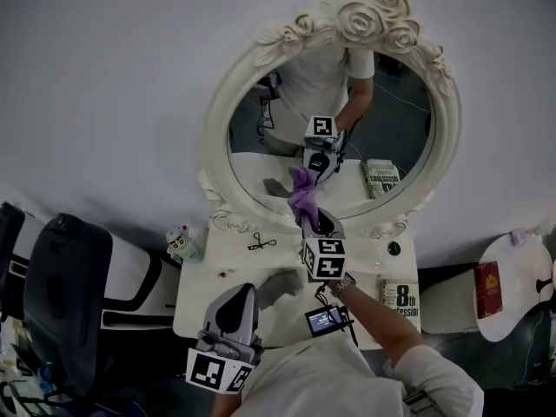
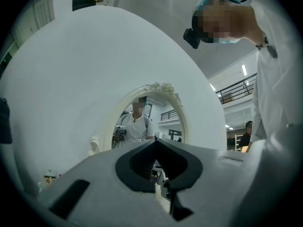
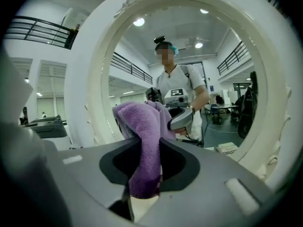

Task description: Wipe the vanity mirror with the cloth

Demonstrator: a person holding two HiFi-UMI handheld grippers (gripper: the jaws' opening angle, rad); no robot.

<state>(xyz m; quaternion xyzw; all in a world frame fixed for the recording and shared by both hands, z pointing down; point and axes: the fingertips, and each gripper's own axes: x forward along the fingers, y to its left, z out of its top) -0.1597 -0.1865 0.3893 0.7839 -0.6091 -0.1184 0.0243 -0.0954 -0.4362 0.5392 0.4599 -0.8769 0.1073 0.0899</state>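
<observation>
Two jaws of our right claw (image 3: 149,145) are clenched on a purple terry cloth (image 1: 303,196). One fold hangs down between the jaws and the rest bunches up past their tips. In the head view that bunch meets its own reflection low on the glass, so we judge it to be touching the oval vanity mirror in its cream, rose-carved frame (image 1: 445,102), just above the bottom rim and a little left of centre.

From that spot nearly all the glass lies above the claw and out to either side. The oval's long axis seems to stand upright from the back edge of the white desk (image 1: 369,272). We think the coming strokes have to travel upward and sideways along the pane rather than further forward, keeping the cloth pressed flat against it.

Our left claw (image 2: 154,140) is closed tip to tip with nothing between its jaws. It hangs over the desk's front edge, well apart from the mirror. The right hand is clearly the nearer one, and it alone carries the cloth.
</observation>
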